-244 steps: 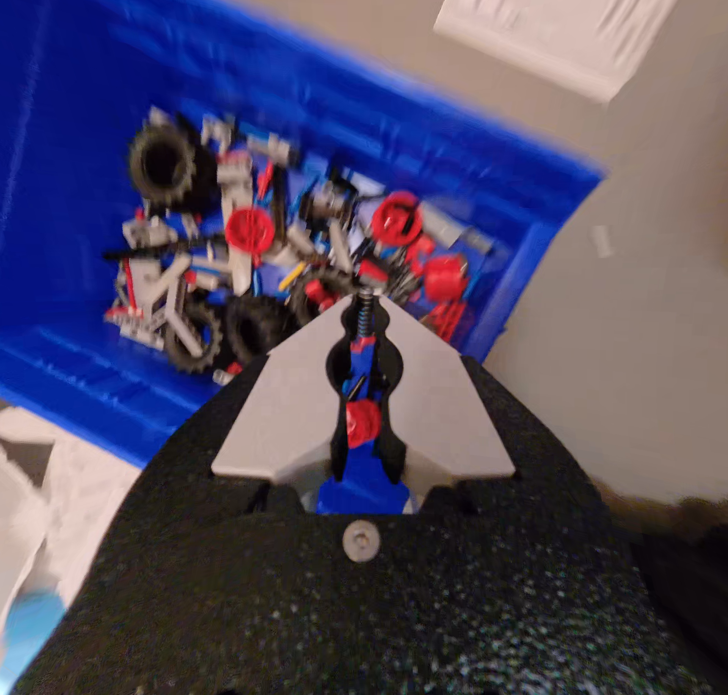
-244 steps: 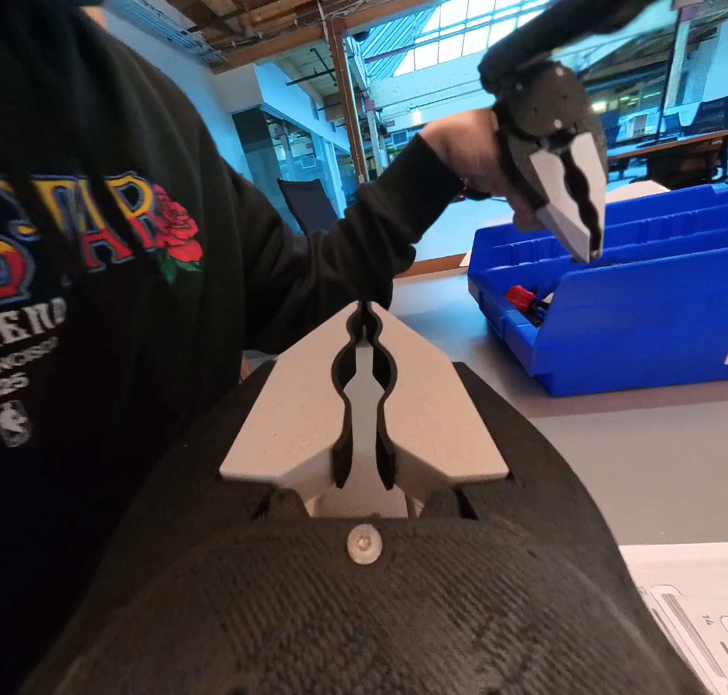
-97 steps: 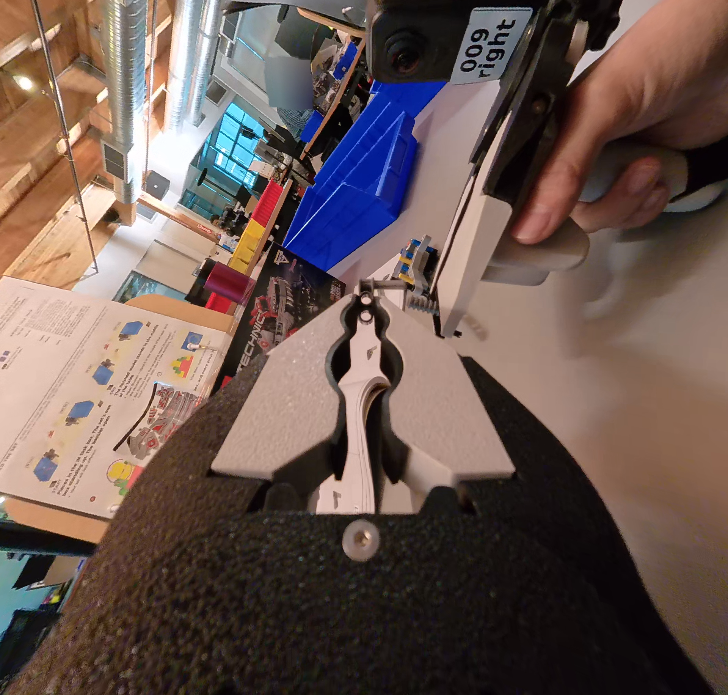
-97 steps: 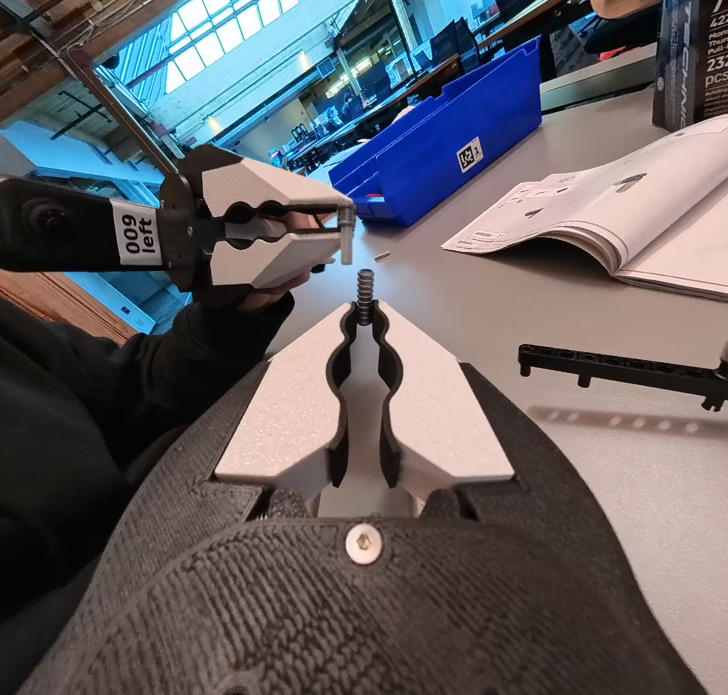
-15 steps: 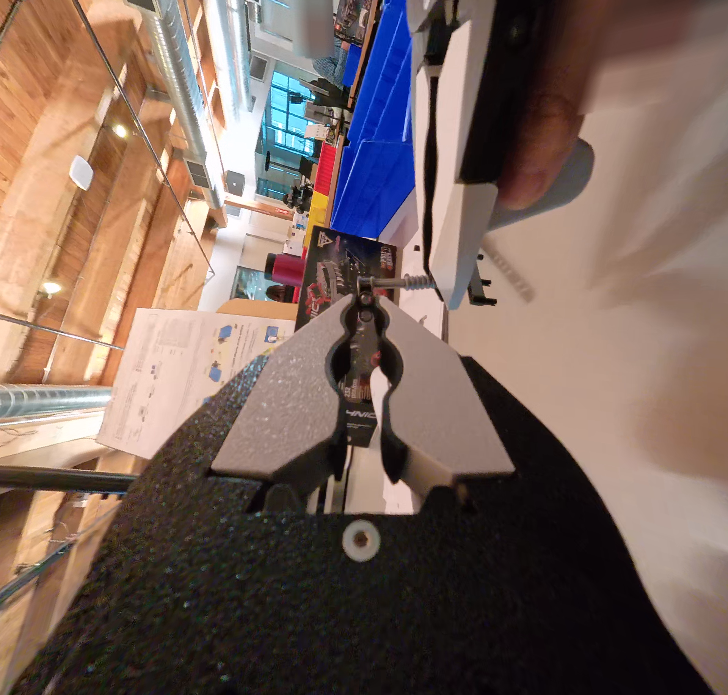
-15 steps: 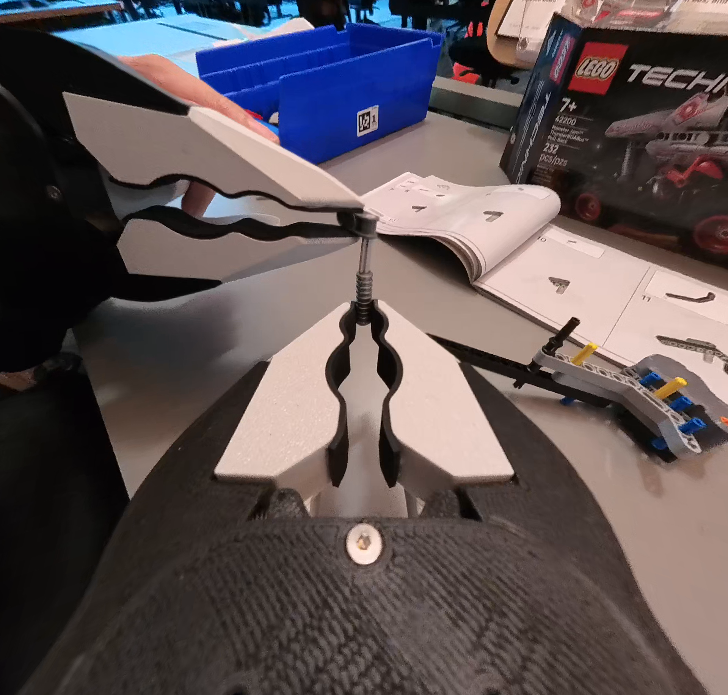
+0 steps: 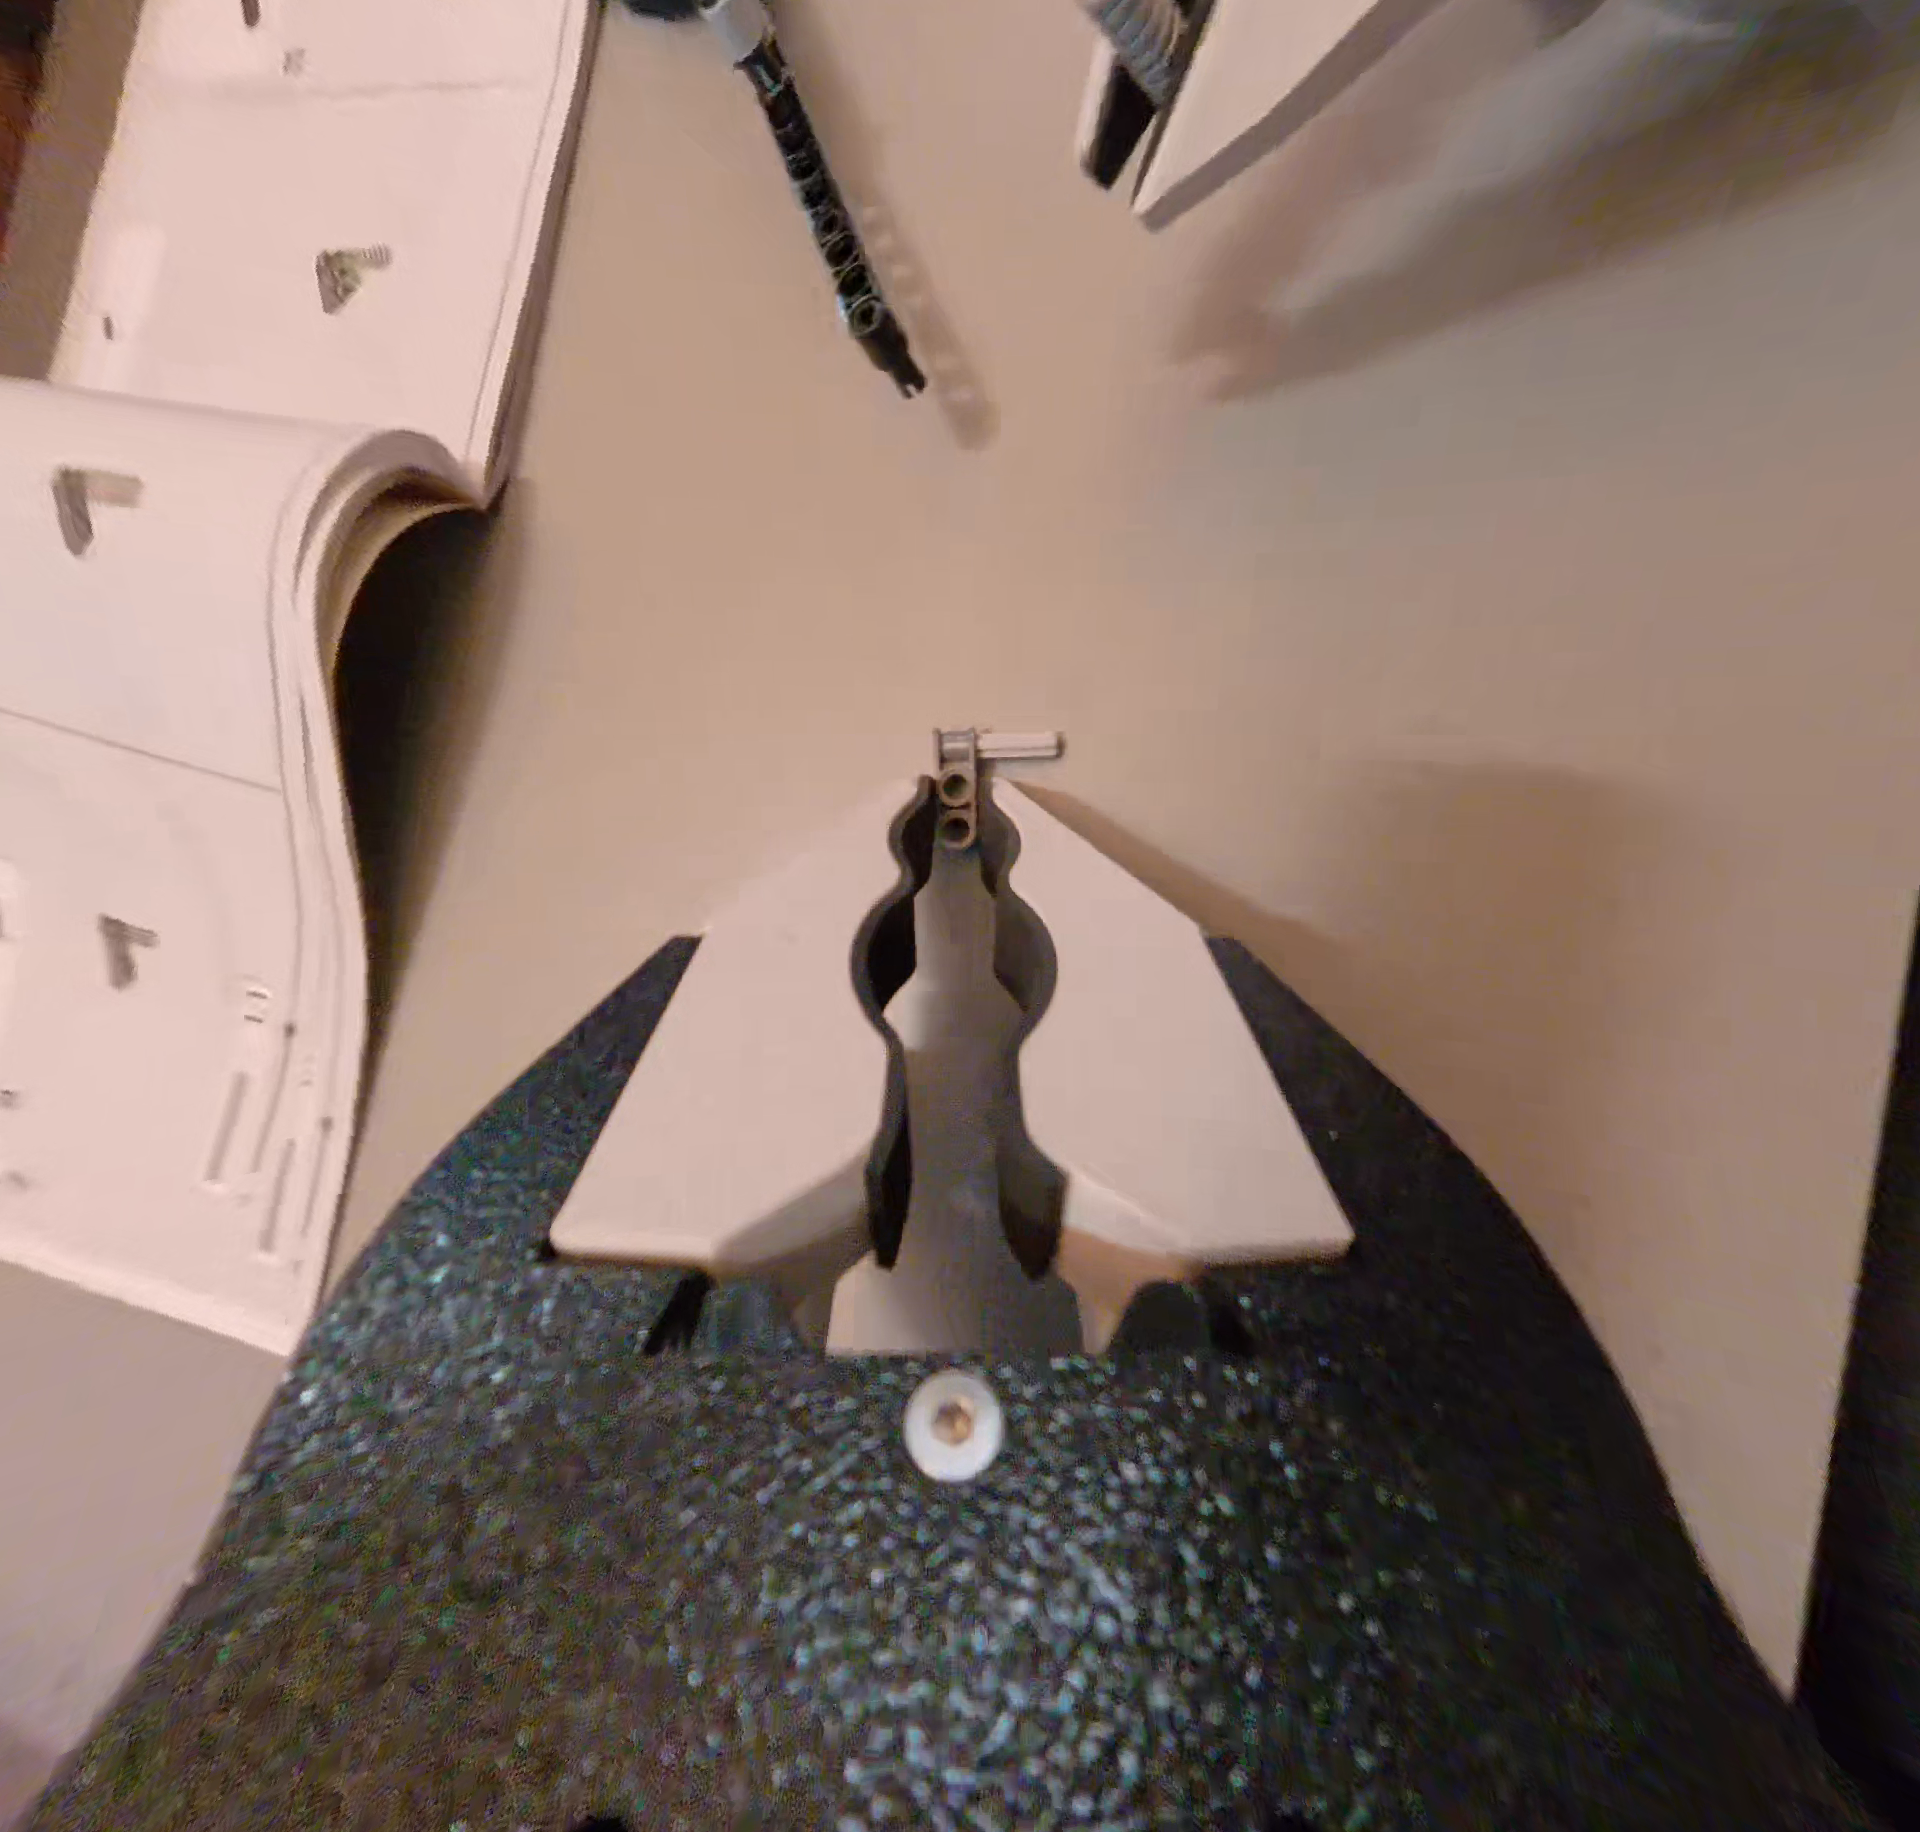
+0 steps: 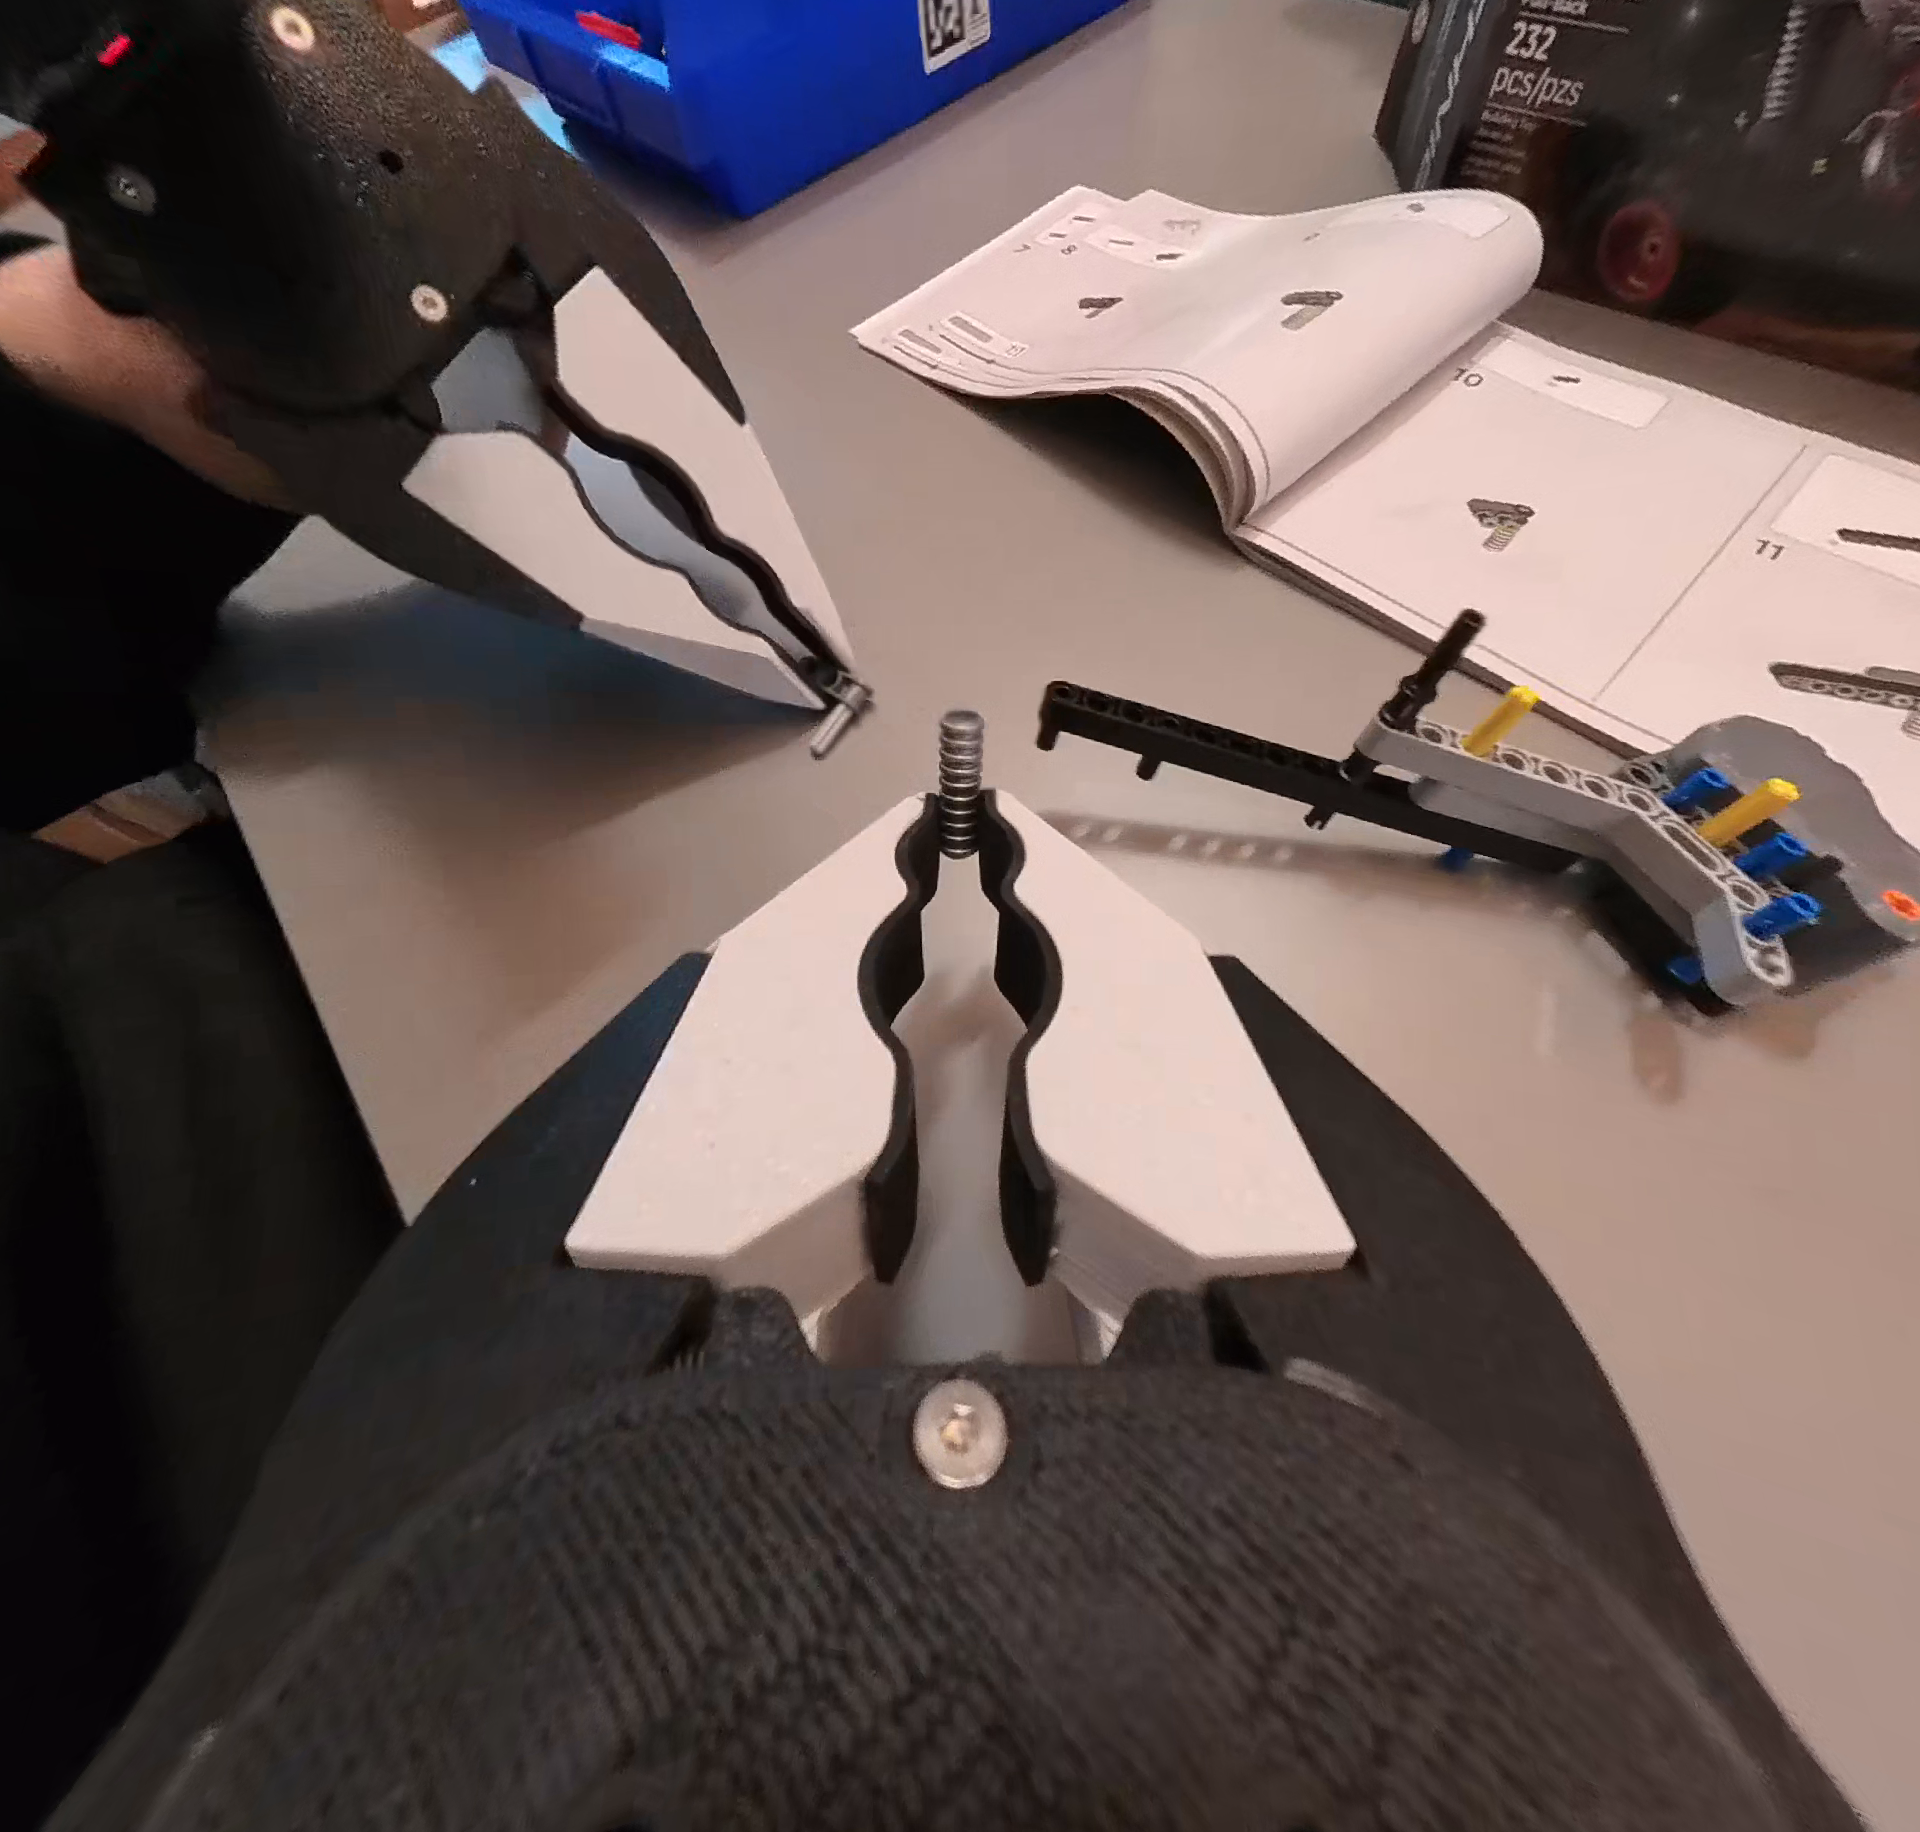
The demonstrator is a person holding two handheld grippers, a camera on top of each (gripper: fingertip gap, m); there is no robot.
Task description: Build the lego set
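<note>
Right wrist view: my right gripper [image 8: 958,826] pinches the spring [image 8: 959,780], now slid off the pin piece [image 8: 840,704] clamped in my left gripper [image 8: 831,679] (joining needs redoing); beyond lies the chassis assembly [image 8: 1621,826].

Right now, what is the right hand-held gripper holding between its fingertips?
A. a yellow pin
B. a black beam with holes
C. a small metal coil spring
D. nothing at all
C: the right hand-held gripper is shut on the coil spring, which sticks out past its tips, while the black beam lies on the table as part of the partly built assembly.
</note>
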